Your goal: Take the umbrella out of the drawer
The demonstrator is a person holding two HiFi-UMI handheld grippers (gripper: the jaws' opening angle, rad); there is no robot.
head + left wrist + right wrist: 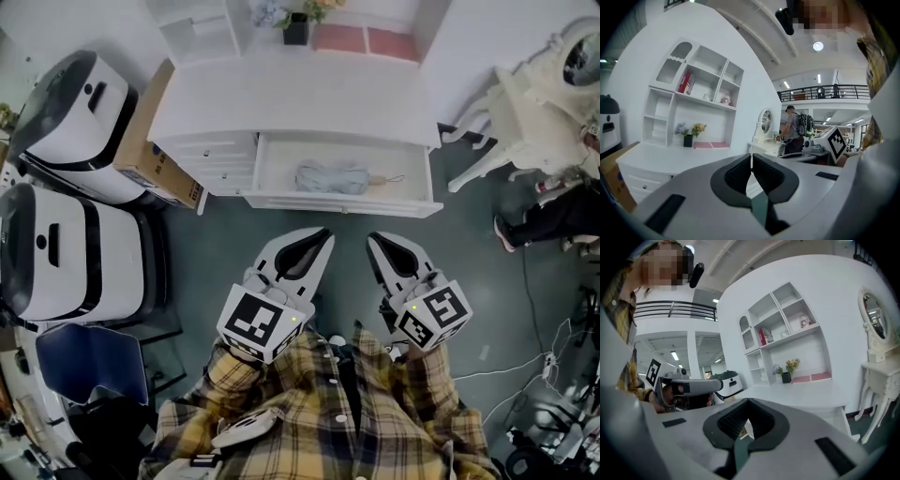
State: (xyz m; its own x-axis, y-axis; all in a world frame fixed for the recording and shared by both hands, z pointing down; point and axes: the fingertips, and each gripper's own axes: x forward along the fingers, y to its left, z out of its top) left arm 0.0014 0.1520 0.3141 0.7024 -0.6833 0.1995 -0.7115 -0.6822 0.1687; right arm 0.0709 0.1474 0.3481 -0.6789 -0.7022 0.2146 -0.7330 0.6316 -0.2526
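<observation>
Umbrella (330, 176), folded and pale blue-grey, lies lengthwise in the middle of the open drawer (342, 202) of a white desk (291, 94), its thin strap trailing to the right. From the head view we look steeply down on the desk. A shelf unit rises at the back of the desk, and a dark vase of flowers (296, 28) stands there.

Below the drawer, over grey floor, we see both grippers pointing toward it, apart from its front edge and touching nothing. The left gripper (314, 246) has its jaws pressed together with nothing between them, which the left gripper view confirms (751, 157). The right gripper (384, 251) is likewise closed and empty, as the right gripper view shows (747, 401). Yellow plaid sleeves (309, 394) fill the bottom of the head view.

To the left of the desk leans a cardboard box (155, 141), beside two white machines with black trim (66, 187). To the right stands a white dressing table (534, 103).
</observation>
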